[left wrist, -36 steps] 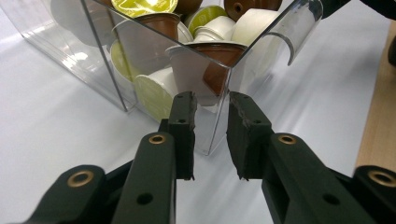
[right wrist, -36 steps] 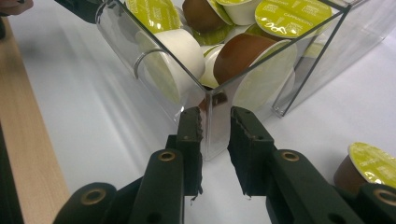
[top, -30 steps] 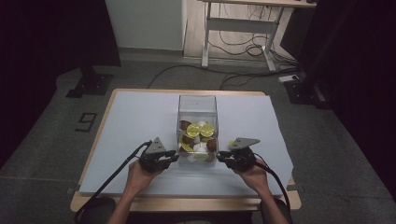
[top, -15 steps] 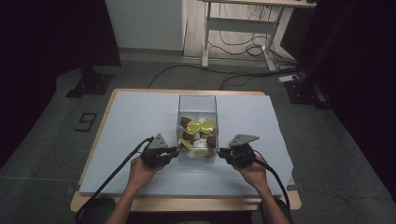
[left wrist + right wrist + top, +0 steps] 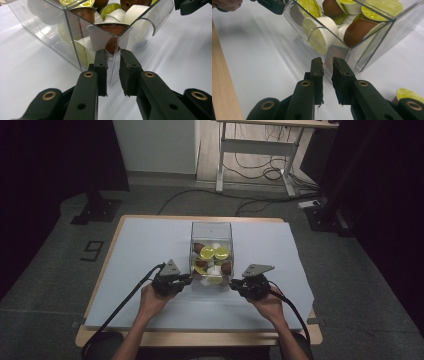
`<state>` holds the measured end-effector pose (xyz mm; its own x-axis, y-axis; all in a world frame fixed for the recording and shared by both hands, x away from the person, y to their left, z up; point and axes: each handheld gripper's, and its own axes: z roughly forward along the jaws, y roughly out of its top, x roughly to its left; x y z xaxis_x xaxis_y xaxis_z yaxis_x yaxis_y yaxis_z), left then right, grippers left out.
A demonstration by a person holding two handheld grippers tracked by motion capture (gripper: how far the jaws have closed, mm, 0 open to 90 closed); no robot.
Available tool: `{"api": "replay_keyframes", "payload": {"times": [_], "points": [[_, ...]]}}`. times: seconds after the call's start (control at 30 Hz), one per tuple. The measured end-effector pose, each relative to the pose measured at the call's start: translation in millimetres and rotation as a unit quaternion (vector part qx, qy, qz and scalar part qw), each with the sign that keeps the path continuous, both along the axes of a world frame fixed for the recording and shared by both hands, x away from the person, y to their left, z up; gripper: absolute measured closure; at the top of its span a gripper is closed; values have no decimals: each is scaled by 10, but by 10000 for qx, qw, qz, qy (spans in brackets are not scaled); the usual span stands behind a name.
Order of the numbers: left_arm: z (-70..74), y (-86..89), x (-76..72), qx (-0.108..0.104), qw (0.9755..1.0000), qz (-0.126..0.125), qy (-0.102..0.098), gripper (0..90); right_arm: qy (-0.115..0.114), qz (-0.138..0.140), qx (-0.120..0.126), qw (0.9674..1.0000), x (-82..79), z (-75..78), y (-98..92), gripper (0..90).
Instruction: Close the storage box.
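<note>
A clear plastic box (image 5: 212, 231) holding several coffee capsules (image 5: 207, 253), green-lidded, brown and white, stands mid-table. My left gripper (image 5: 189, 279) is at its near left corner. In the left gripper view the box's corner edge (image 5: 113, 62) runs down between the jaws, and my left gripper (image 5: 113, 53) is shut on it with a thin gap left. My right gripper (image 5: 233, 283) meets the near right corner. In the right gripper view the box's wall (image 5: 372, 47) reaches into the narrow gap, and my right gripper (image 5: 328, 61) is shut on it. The front wall has a curved cut-out (image 5: 294, 17).
A pale sheet (image 5: 150, 245) covers the wooden table (image 5: 200, 339). One green-lidded capsule (image 5: 409, 96) lies loose on the sheet beside my right gripper. Cables trail from both grippers toward the near edge. A desk frame (image 5: 255, 150) and floor cables lie beyond.
My left gripper has crept a little closer to the box's corner. The right gripper and the box have kept their places.
</note>
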<state>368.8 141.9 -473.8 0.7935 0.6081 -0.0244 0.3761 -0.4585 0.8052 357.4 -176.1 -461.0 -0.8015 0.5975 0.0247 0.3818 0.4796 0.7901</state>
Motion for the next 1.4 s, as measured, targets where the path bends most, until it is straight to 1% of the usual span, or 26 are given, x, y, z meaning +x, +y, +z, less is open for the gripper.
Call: {"api": "replay_keyframes", "payload": {"times": [0.33,0.6,0.8,0.9,1.03,1.23,1.3,1.4], "points": [[-5,1,69,-35,10000,40,6,763,0,106,98,9999,69,11,135,792],[-14,4,112,-83,9999,101,8,762,16,91,191,9998,135,17,208,804],[-18,7,139,-95,9999,122,13,762,38,53,173,9998,190,5,260,819],[-19,7,141,-94,9999,129,14,762,66,73,204,9997,209,0,279,825],[-19,3,135,-78,9999,147,2,761,31,101,232,9997,210,5,300,835],[-13,6,128,-61,9998,163,-2,757,33,104,207,9997,215,14,308,834],[-13,9,121,-57,9998,175,4,750,-15,40,165,9999,217,16,309,834],[-17,18,110,-45,9998,174,4,738,-1,-3,175,9998,235,16,306,835]]}}
